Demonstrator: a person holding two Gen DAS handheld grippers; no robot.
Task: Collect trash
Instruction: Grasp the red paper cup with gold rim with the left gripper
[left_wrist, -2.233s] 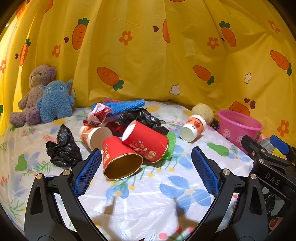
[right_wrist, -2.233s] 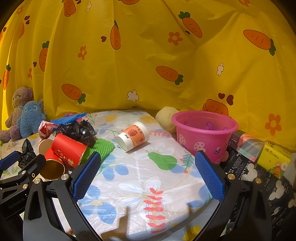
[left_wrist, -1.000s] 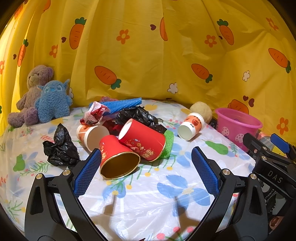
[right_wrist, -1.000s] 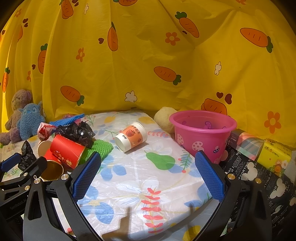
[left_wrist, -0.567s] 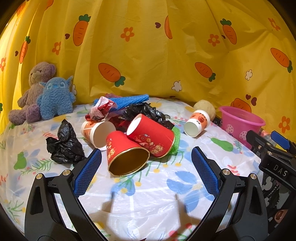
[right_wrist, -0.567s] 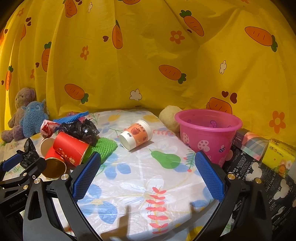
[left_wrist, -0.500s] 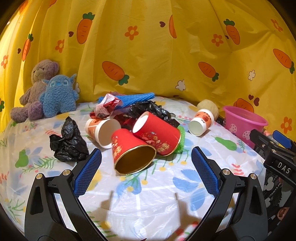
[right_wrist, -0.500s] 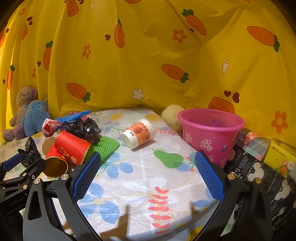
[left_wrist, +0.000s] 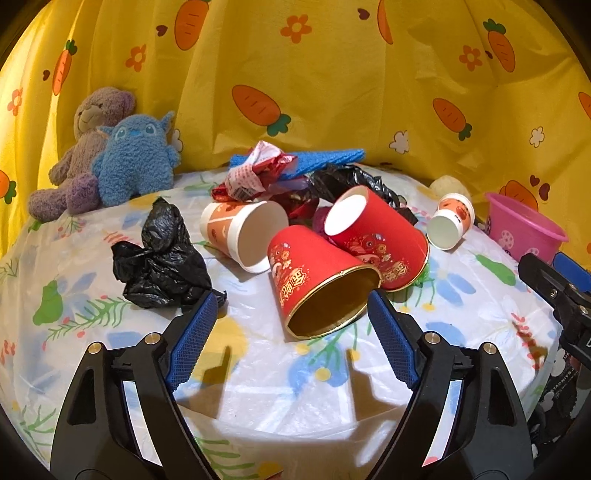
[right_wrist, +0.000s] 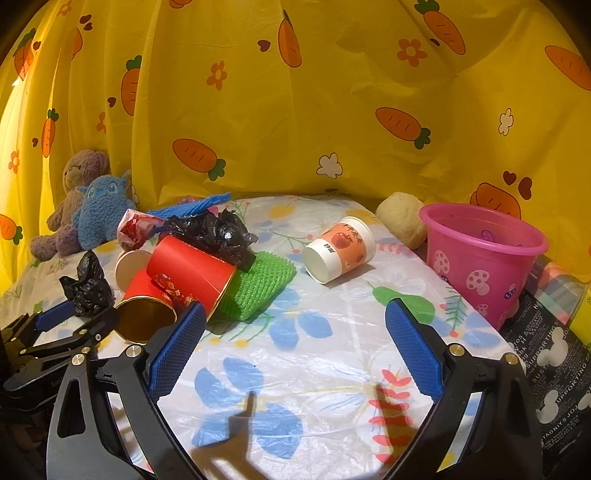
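Right wrist: green scrubber (right_wrist: 258, 286) touches red cup (right_wrist: 190, 275).

I see a heap of trash on the table: two red paper cups (left_wrist: 321, 280) (left_wrist: 373, 236) lying tipped over and touching, a white-and-orange cup (left_wrist: 240, 232) beside them, crumpled black plastic bags (left_wrist: 162, 258), and a small cup (right_wrist: 340, 249) on its side near the upright pink bucket (right_wrist: 484, 254).

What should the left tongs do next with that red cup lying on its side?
Probably ease forward and close on the nearest red cup. The left tongs have just been closing a little, but nothing is between them yet; the cup's gold mouth lies just ahead. The pink bucket waits at the right.
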